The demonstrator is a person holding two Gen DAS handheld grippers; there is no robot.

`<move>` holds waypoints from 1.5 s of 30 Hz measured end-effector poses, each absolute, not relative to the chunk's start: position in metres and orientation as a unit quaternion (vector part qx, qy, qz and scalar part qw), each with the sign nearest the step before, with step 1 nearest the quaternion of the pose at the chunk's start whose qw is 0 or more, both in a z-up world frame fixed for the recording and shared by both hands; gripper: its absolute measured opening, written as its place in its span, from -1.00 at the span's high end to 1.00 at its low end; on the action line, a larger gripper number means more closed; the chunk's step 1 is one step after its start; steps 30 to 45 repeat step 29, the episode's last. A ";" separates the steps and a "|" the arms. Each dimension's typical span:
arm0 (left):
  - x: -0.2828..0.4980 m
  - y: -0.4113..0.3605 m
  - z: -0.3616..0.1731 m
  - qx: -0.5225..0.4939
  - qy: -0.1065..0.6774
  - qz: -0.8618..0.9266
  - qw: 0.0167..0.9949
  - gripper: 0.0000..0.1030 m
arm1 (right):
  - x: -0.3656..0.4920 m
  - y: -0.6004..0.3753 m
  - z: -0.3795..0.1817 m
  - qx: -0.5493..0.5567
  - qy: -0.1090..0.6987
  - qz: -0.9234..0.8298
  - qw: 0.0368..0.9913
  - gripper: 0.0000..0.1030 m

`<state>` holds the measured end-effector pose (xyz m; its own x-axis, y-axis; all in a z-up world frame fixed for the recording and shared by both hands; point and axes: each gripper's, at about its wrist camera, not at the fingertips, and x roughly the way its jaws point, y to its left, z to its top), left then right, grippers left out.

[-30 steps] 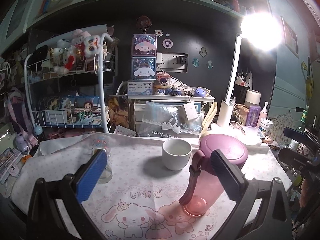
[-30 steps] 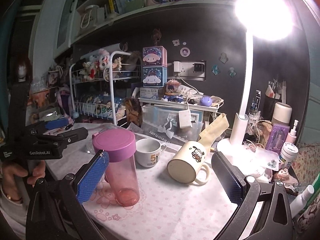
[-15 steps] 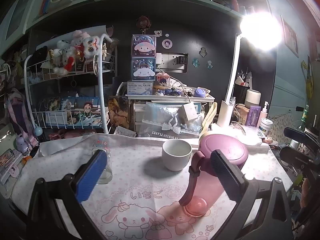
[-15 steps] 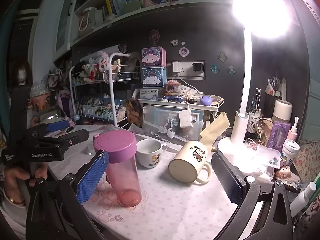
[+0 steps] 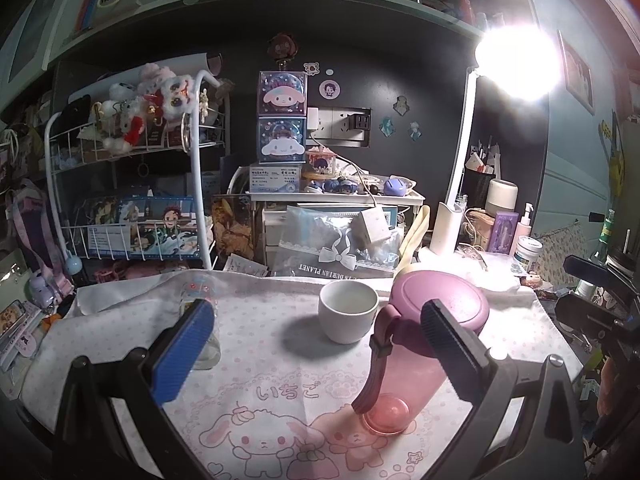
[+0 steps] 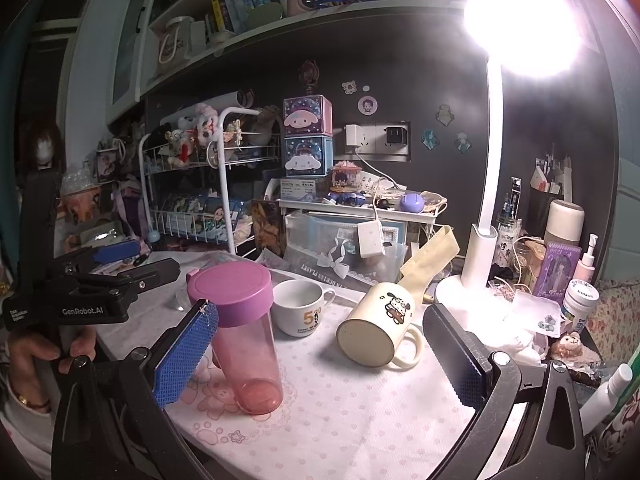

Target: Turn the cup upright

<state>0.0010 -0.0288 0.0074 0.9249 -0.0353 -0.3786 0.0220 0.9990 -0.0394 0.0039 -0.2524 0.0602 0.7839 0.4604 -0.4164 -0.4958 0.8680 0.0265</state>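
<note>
Right wrist view: a cream mug (image 6: pixel 380 325) lies on its side on the pink-printed tablecloth (image 6: pixel 340 412), flat base turned toward the camera, mouth pointing away toward the desk lamp (image 6: pixel 486 216). Its wall carries a black-and-white cartoon dog print facing upward, and its loop handle sticks out to the right, low against the cloth. The mug sits between the right gripper (image 6: pixel 320 356) fingers' line of sight, untouched; the jaws stand wide apart and hold nothing. Just left of the mug stands an upright white cup (image 6: pixel 300 307) printed "520", and left of that a pink bottle (image 6: pixel 240 332) with a purple lid. Left wrist view: the left gripper (image 5: pixel 316 352) is likewise spread wide and empty, with the bottle partly behind its right finger; the mug is out of this view
</note>
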 end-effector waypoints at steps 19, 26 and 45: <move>0.002 -0.035 0.008 -0.017 0.193 -0.014 0.981 -0.98 | 0.000 -0.250 0.064 -0.040 0.208 0.254 0.944 -0.98; 0.001 -0.035 0.008 -0.016 0.191 -0.015 0.981 -0.98 | 0.000 -0.251 0.063 -0.040 0.208 0.254 0.944 -0.98; 0.002 -0.042 0.010 -0.010 0.187 -0.018 0.982 -0.98 | -0.001 -0.251 0.062 -0.040 0.208 0.254 0.944 -0.98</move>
